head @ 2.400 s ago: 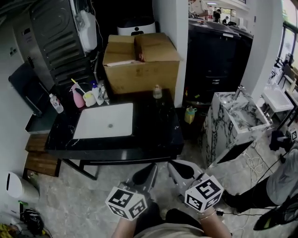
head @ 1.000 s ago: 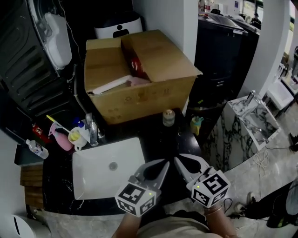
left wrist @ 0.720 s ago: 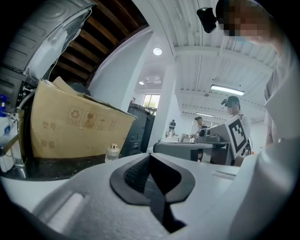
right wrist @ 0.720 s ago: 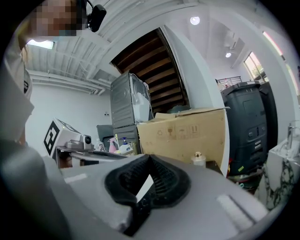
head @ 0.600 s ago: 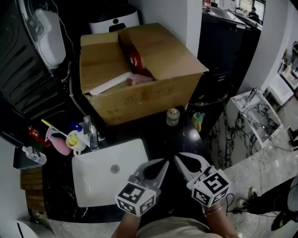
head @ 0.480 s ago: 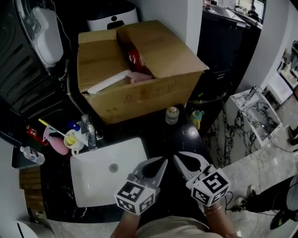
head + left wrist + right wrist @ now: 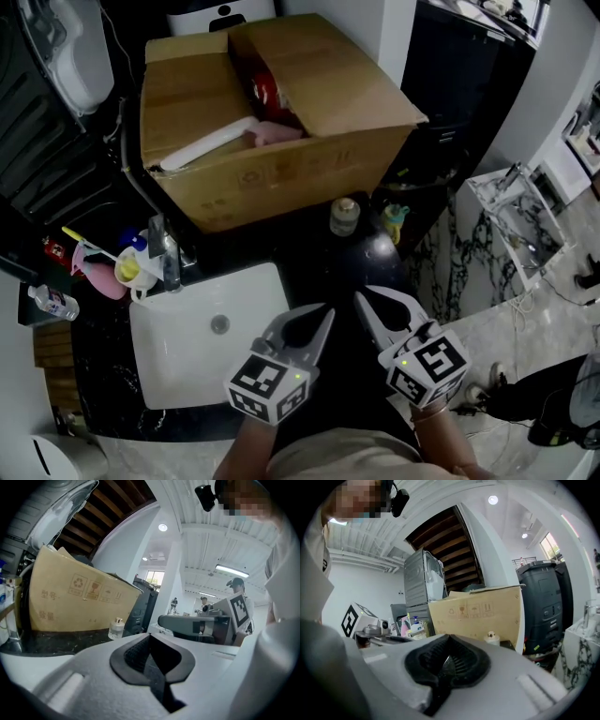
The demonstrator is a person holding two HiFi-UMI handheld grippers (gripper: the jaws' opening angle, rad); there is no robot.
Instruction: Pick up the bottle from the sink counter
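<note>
A small clear bottle (image 7: 344, 217) with a pale cap stands upright on the black sink counter (image 7: 309, 272), just in front of the cardboard box. It also shows in the left gripper view as the bottle (image 7: 116, 628) and in the right gripper view as the bottle (image 7: 491, 638). My left gripper (image 7: 322, 317) and right gripper (image 7: 362, 300) hover side by side over the counter's near edge, well short of the bottle. Both are shut with nothing between the jaws, as seen at the left gripper (image 7: 150, 638) and the right gripper (image 7: 449, 639).
A white sink basin (image 7: 202, 337) with a faucet (image 7: 167, 262) lies to the left. Pink and yellow containers (image 7: 108, 275) crowd the back left corner. An open cardboard box (image 7: 272, 122) fills the back of the counter. A marble stand (image 7: 511, 220) is off to the right.
The view has closed in on the counter. Both grippers have come forward from over the floor to above the counter's near edge, still shut. The bottle has not moved.
</note>
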